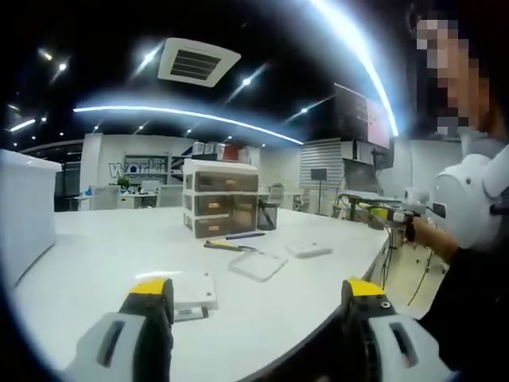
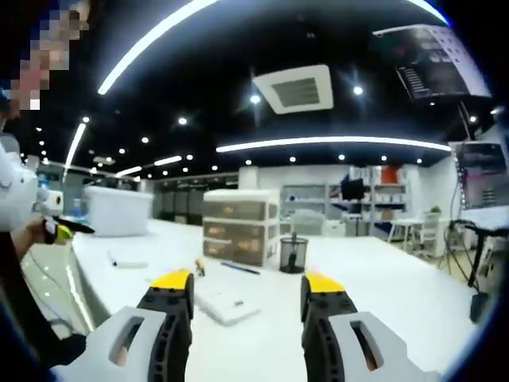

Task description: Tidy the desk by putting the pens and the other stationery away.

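nothing looks put away yet: pens (image 1: 235, 236) and flat cases (image 1: 257, 265) lie on the table (image 1: 95, 255) near the drawer unit (image 1: 220, 198); both grippers' fingers spread, empty.

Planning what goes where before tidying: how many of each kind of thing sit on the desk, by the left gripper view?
Drawer unit: 1
Mesh pen cup: 1
Pens: at least 2, too blurred to be sure
Flat white cases: 3
Large white bin: 1
Total: about 8
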`<action>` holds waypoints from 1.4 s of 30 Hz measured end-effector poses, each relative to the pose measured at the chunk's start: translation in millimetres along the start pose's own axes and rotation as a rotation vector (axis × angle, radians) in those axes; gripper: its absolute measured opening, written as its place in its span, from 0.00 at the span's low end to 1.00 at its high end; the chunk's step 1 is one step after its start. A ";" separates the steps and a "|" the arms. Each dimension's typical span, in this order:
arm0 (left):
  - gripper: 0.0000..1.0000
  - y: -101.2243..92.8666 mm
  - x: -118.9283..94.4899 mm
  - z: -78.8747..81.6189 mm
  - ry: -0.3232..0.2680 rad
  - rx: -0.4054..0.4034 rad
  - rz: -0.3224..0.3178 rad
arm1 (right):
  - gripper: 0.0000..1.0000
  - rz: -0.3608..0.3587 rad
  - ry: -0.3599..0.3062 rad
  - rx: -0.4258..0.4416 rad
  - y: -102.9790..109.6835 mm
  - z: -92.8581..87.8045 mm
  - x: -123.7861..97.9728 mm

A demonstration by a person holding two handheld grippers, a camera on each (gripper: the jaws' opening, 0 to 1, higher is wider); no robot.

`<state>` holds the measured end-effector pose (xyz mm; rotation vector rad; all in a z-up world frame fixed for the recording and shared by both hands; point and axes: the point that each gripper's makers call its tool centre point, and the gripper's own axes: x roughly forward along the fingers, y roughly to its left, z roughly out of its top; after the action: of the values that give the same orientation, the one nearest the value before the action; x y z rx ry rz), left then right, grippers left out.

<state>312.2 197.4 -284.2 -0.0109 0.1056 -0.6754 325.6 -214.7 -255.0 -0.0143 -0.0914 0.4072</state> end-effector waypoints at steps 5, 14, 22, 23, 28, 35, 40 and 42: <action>0.86 -1.4 0.9 -1.7 0.004 -0.002 -0.002 | 0.53 0.008 0.013 -0.009 12.1 -2.6 -8.4; 0.86 -3.6 -0.9 -1.4 -0.002 -0.001 -0.003 | 0.53 0.040 0.030 0.014 21.2 -7.4 -3.2; 0.86 -1.5 -4.9 -4.6 0.000 -0.008 0.008 | 0.53 0.070 0.087 0.032 27.5 -14.0 9.0; 0.86 -1.5 -5.1 -4.6 -0.001 -0.009 0.008 | 0.53 0.075 0.093 0.032 28.0 -13.6 10.8; 0.86 -2.3 -5.7 -5.0 -0.005 -0.012 0.006 | 0.53 0.111 0.147 0.034 30.4 -13.9 21.6; 0.86 -2.7 -5.9 -6.9 -0.008 -0.018 0.004 | 0.53 0.169 0.215 0.002 35.2 -12.6 39.9; 0.86 -3.0 -5.3 -9.8 -0.005 -0.025 -0.001 | 0.55 0.243 0.271 -0.008 41.4 -15.9 56.9; 0.86 -3.1 -5.1 -11.1 -0.001 -0.025 -0.003 | 0.55 0.260 0.281 -0.022 42.6 -16.7 64.6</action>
<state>305.2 198.4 -294.7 -0.0352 0.1126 -0.6771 369.4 -149.9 -267.5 -0.1053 0.1852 0.6598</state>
